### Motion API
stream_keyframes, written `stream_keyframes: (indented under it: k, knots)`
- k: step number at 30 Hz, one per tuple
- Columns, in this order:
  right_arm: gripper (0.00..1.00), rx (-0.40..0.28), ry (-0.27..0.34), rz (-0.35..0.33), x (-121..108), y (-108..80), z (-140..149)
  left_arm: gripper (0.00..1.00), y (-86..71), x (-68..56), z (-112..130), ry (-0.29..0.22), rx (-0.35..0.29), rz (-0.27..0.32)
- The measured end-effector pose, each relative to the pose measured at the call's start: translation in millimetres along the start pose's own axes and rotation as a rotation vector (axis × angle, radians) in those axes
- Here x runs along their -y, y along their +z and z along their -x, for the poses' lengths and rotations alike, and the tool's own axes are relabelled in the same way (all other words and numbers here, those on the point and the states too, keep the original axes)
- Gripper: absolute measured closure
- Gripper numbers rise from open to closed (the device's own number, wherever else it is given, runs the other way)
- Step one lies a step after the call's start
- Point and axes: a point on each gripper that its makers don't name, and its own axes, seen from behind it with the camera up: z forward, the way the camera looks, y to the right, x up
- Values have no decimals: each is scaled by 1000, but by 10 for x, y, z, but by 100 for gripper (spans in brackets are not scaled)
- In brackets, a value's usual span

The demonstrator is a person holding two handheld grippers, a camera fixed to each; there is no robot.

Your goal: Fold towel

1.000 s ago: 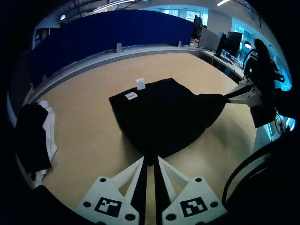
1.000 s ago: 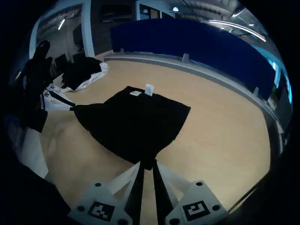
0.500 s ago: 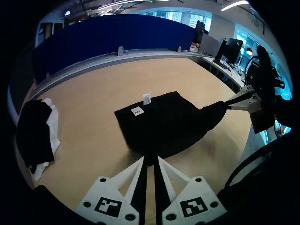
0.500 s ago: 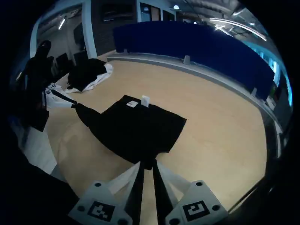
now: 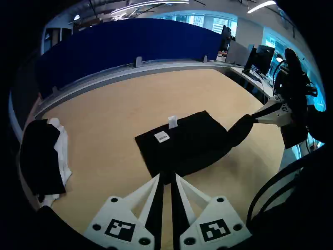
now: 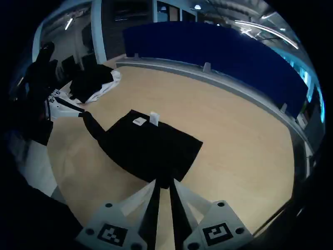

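A black towel (image 5: 187,141) lies on the light wooden table (image 5: 112,112), with two white tags (image 5: 161,136) near its far edge. My left gripper (image 5: 167,177) is shut on one near corner of it. At the right of the left gripper view, the right gripper (image 5: 254,118) pinches the other near corner, and the cloth stretches up to it. In the right gripper view the towel (image 6: 150,146) spreads ahead of my right gripper (image 6: 165,181), which is shut on its corner. The left gripper (image 6: 81,113) holds the far-left corner, raised off the table.
A pile of black and white cloth (image 5: 41,160) sits at the table's left edge, also seen as the pile (image 6: 93,83) in the right gripper view. A blue partition (image 5: 125,41) runs along the back. Monitors (image 5: 258,52) stand at the far right.
Both grippers have risen and drawn back with their corners. The towel now looks smaller and farther off, its near edge pulled up and its spread narrower.
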Motion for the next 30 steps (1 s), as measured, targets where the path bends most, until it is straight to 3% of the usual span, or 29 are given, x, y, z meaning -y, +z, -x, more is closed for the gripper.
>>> stream_keyframes:
  k: [7, 15, 30]
  knots:
    - [84, 7, 20, 5, -235, 353, -174, 89, 356, 227, -208, 41, 8, -16]
    - [84, 35, 58, 11, -462, 784, -188, 89, 808, 389, -213, 74, 40, -17]
    - [84, 56, 89, 25, -635, 1185, -159, 89, 1203, 518, -189, 77, 55, -28]
